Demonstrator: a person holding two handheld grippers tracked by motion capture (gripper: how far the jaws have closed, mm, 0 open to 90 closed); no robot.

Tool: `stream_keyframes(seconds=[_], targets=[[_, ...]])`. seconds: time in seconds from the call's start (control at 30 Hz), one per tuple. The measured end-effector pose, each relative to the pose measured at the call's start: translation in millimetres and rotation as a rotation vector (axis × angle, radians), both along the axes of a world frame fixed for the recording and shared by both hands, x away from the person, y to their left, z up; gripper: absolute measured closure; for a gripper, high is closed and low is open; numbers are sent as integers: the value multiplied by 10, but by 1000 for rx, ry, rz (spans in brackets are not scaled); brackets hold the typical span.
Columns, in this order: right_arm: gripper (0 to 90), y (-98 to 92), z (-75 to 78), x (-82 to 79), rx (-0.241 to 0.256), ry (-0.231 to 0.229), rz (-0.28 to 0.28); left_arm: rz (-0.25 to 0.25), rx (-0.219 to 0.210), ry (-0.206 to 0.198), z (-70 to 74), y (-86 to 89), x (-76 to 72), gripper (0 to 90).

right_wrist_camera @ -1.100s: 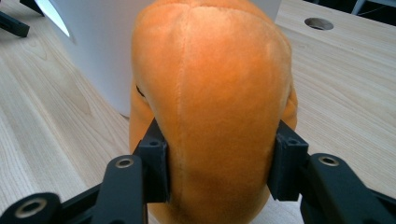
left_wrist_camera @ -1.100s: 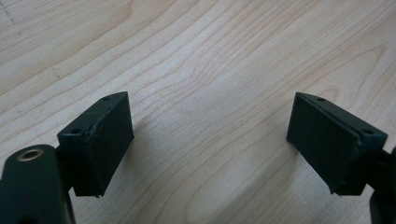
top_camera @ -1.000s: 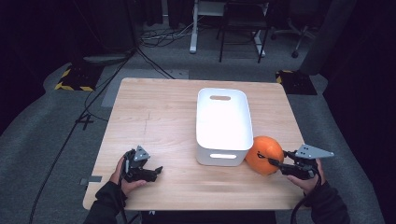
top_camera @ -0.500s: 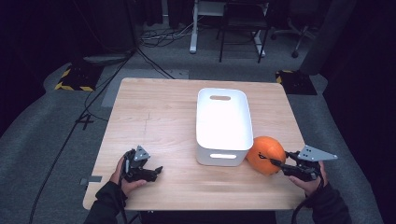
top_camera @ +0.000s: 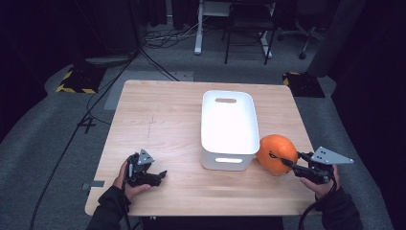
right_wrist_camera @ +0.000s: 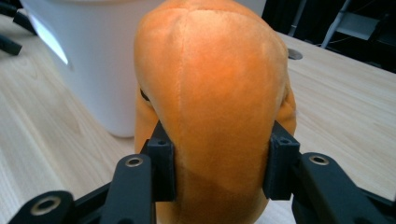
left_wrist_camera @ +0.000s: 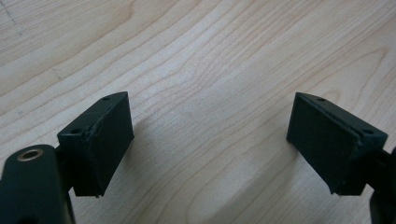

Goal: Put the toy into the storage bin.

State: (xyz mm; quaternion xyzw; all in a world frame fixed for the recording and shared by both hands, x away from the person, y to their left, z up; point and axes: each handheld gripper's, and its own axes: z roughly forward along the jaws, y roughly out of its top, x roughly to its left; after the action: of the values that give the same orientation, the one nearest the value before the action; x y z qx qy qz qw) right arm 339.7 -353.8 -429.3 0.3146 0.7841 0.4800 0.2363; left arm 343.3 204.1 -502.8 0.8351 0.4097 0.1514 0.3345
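Observation:
An orange plush ball (top_camera: 272, 149) rests on the wooden table (top_camera: 158, 110), touching the front right corner of a white bin (top_camera: 207, 125). My right gripper (top_camera: 286, 161) reaches it from the right. In the right gripper view its jaws press into both sides of the plush (right_wrist_camera: 210, 70), so my right gripper (right_wrist_camera: 217, 163) is shut on it, with the bin (right_wrist_camera: 93, 56) just behind. My left gripper (top_camera: 161, 174) lies near the table's front left edge. It stands open (left_wrist_camera: 210, 140) over bare wood, with nothing between its jaws.
The bin is empty and has handle slots at its near and far ends. Beyond the table are a dark floor with cables (top_camera: 143, 52), desk legs (top_camera: 197, 28) and a chair (top_camera: 297, 33). The table's front edge runs close to both hands.

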Motion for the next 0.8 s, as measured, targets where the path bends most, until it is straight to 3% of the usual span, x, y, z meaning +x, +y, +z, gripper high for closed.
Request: stream_keyframes(seconds=[0.8], targets=[[556,-127,436,215,43,-101,-65,8,7,-3,6,3,7,148]])
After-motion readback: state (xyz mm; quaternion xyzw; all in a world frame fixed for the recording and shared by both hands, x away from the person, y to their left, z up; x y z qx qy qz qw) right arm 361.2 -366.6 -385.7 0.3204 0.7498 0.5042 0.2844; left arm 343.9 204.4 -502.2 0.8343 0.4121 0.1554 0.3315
